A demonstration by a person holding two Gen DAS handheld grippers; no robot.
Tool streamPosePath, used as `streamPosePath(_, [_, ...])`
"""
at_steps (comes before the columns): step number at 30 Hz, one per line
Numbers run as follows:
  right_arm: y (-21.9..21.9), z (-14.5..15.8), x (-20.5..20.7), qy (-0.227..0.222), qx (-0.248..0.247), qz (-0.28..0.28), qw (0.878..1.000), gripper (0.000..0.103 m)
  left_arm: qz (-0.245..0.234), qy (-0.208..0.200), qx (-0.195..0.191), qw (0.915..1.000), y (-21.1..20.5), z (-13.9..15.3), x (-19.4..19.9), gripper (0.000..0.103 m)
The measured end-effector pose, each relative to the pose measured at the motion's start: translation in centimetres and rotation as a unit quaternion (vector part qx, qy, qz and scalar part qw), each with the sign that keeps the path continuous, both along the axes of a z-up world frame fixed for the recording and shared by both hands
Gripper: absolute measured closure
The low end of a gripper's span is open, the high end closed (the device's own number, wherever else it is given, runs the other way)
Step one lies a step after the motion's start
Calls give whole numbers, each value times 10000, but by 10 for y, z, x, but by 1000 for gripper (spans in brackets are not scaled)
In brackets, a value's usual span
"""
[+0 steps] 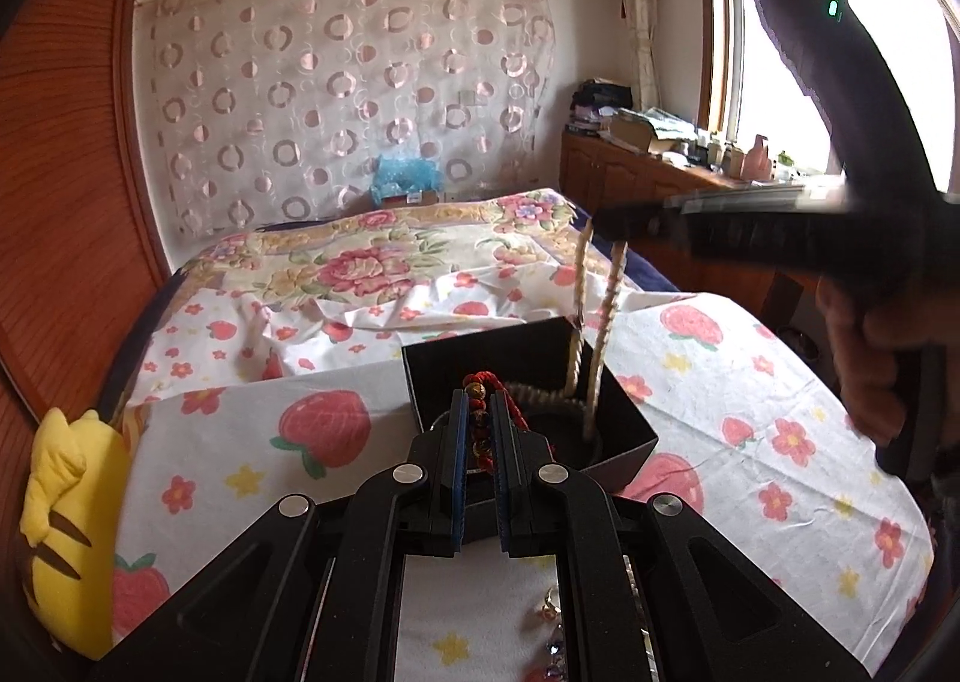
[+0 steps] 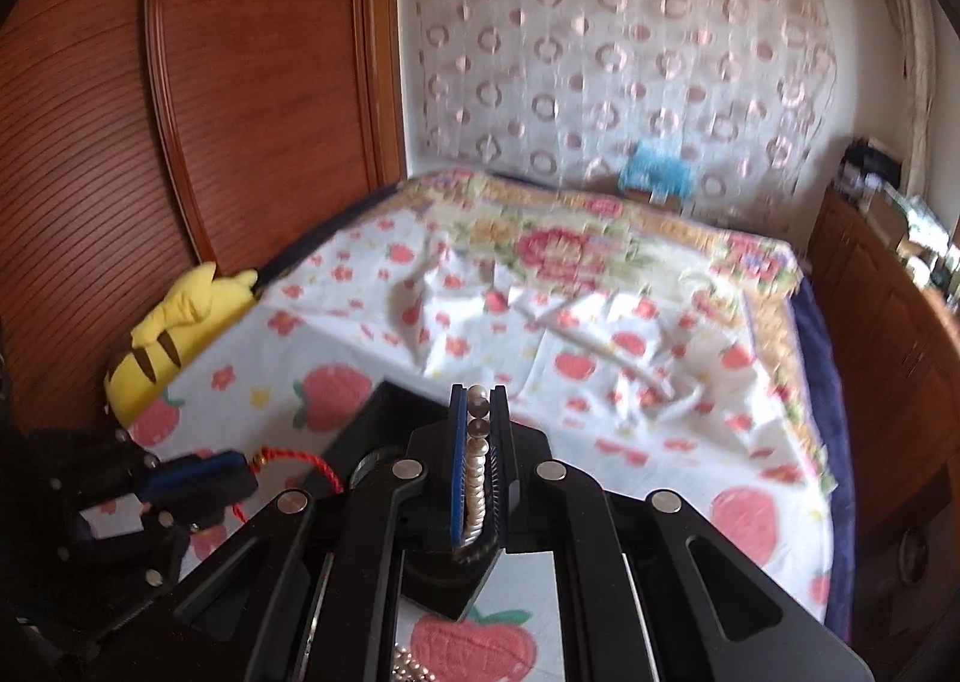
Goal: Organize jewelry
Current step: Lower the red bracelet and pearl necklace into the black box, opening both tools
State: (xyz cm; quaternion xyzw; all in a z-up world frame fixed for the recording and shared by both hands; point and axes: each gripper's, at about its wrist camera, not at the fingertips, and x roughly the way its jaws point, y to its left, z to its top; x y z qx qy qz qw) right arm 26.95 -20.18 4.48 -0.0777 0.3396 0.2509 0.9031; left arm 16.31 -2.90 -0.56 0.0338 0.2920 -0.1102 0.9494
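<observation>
Daylight floods in from the window (image 1: 780, 81) at my left view's upper right, blown out white. My right gripper (image 1: 606, 229) crossing it reads dark and motion-smeared. Right view is softly blurred all over, curtain (image 2: 618, 57) and bedsheet (image 2: 600, 334) smeared. Strong fisheye bending, black vignette corners in both.

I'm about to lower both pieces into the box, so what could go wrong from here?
1. The pearl strand hanging from the right gripper and the red beaded cord pinched by the left gripper share one black box; they may tangle.
2. The strand crosses the box's rim and could catch on it.
3. Loose jewelry lies under the left gripper and could get knocked.
</observation>
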Motion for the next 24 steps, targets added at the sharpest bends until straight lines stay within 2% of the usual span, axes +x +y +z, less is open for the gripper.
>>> streamPosePath(5, [5, -23, -2, 199, 65, 75, 9998, 94, -8, 88, 44, 10000, -4, -8, 7, 97])
streamPosePath(15, [-12, -27, -20, 178, 145, 68, 9997, 94, -35, 212, 84, 9997, -12, -19, 17, 97])
streamPosePath(24, [-27, -55, -38, 282, 36, 33, 9996, 94, -115, 386, 161, 9991, -17, -34, 19, 96])
